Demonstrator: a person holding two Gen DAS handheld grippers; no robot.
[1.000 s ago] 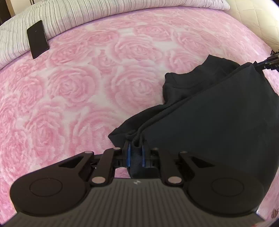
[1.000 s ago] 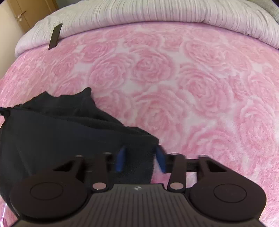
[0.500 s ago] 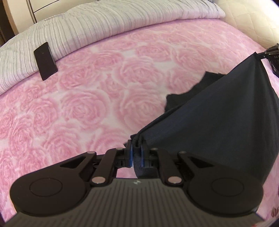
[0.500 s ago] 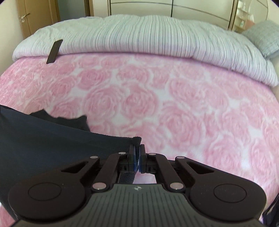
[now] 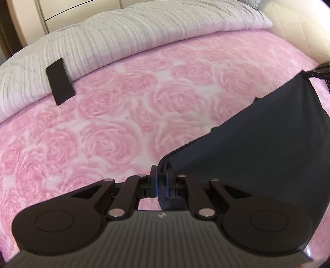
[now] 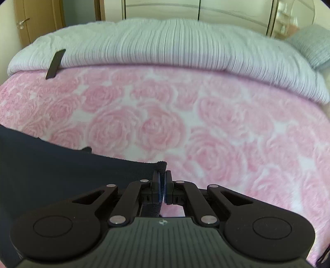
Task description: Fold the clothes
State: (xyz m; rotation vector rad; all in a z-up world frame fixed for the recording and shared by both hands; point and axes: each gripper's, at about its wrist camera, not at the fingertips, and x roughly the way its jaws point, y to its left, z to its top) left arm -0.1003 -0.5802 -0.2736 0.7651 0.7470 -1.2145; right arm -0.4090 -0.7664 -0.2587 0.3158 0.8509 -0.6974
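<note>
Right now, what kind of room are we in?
Most likely a bedroom. A bed with a pink rose-patterned blanket and a ribbed white duvet fills the view, wardrobe doors stand behind it, and a grey pillow lies at the right.

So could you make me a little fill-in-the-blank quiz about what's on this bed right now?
1. Each hand-held gripper, left and right, is shut on the dark ____.
2. The blanket has a pattern of pink ____.
3. The flat black object leans against the ____ quilt.

Missing words: garment; roses; white
</note>
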